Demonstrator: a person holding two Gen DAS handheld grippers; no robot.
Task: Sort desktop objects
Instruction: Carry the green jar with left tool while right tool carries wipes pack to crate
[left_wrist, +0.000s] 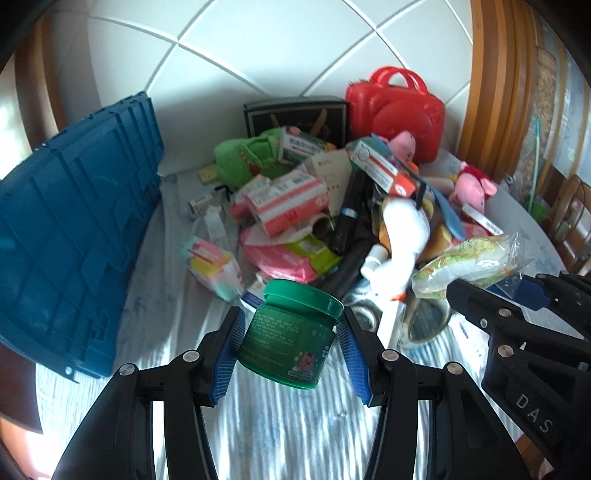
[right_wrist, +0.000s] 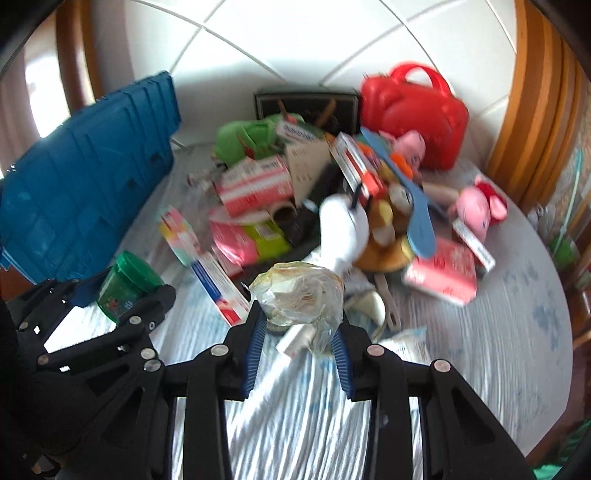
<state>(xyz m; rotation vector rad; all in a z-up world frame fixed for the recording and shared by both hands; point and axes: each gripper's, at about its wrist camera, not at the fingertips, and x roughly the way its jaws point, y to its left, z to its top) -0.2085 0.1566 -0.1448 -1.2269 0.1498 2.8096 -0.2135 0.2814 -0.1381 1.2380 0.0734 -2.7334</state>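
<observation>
Left tongs (left_wrist: 290, 347) clamp green jar (left_wrist: 291, 332), right tongs (right_wrist: 297, 339) pinch crinkly bag (right_wrist: 299, 295) (both clear of pile (left_wrist: 314, 206) ahead), presumably for blue crate (left_wrist: 74, 229) to left

– How is the scene lit?
– Daylight is thrown in stripes across the pale tablecloth (left_wrist: 280, 424), and a bright window patch is seen at the far left edge. The white wall is rendered bright but not blown out.

– And sharpness?
– The left wrist view is softened only slightly. The right wrist view is smeared by motion; box lettering perhaps cannot be read there. Straight lines are bowed by the fisheye, and the corners are darkened by a black rim.
</observation>
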